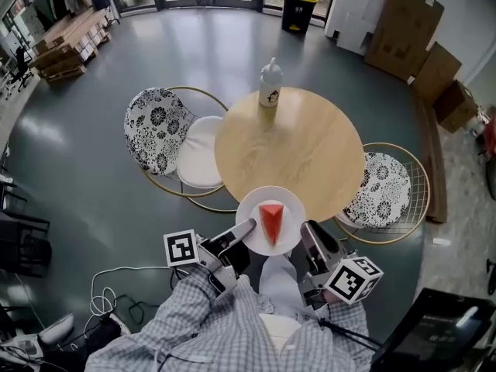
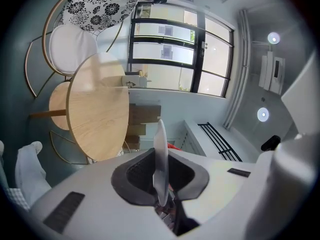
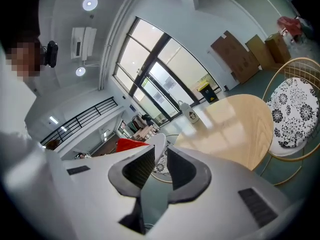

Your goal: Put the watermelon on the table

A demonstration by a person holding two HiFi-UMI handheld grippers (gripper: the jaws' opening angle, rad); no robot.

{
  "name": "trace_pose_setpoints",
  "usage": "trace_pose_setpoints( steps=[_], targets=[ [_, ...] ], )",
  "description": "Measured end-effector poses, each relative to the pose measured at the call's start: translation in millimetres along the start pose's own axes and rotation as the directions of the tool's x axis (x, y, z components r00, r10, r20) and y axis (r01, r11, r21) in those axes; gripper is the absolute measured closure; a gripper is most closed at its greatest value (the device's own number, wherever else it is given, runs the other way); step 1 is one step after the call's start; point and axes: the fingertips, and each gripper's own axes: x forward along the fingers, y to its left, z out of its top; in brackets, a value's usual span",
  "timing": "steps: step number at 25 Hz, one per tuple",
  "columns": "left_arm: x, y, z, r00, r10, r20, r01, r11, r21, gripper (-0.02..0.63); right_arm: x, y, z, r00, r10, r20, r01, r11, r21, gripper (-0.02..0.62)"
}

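A red watermelon wedge (image 1: 271,222) lies on a white plate (image 1: 249,208) that hangs over the near rim of the round wooden table (image 1: 294,149). My left gripper (image 1: 246,227) is shut on the plate's left edge. In the left gripper view the plate (image 2: 160,134) stands edge-on between the jaws. My right gripper (image 1: 308,229) sits at the plate's right edge. In the right gripper view the plate's rim (image 3: 158,145) lies at the jaw tips beside one jaw. Floor shows through the gap, and the watermelon (image 3: 131,145) peeks over that jaw.
A white bottle (image 1: 270,84) stands at the table's far edge. Two flower-patterned wire chairs flank the table, one on the left (image 1: 159,126) and one on the right (image 1: 384,188). Cables lie on the floor at lower left (image 1: 116,301). Cardboard boxes (image 1: 411,33) lean at the back right.
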Motion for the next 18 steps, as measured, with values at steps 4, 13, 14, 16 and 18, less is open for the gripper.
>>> trace_pose_setpoints(
  steps=[4, 13, 14, 16, 18],
  targets=[
    [18.8, 1.8, 3.6, 1.000, 0.004, -0.001, -0.004, 1.000, 0.014, 0.563, 5.6, -12.5, 12.0, 1.000, 0.004, -0.021, -0.005, 0.999, -0.040, 0.529],
    [74.7, 6.2, 3.8, 1.000, 0.004, -0.006, -0.004, 1.000, 0.000, 0.565, 3.7, -48.3, 54.0, 1.000, 0.001, -0.004, -0.001, 0.999, -0.038, 0.534],
    [82.6, 7.1, 3.2, 1.000, 0.005, -0.010, -0.005, 1.000, -0.001, 0.564, 2.7, -53.9, 59.2, 1.000, -0.004, -0.001, 0.003, 0.999, -0.038, 0.534],
    [99.0, 9.8, 1.6, 1.000, 0.009, -0.021, -0.009, 1.000, -0.001, 0.565, 0.3, -66.3, 69.8, 1.000, -0.012, 0.009, 0.012, 0.999, -0.036, 0.534],
    [115.9, 12.4, -0.1, 0.999, 0.012, -0.035, -0.012, 1.000, 0.000, 0.564, -2.4, -77.8, 80.7, 1.000, -0.024, 0.016, 0.025, 0.999, -0.032, 0.534]
  ],
)
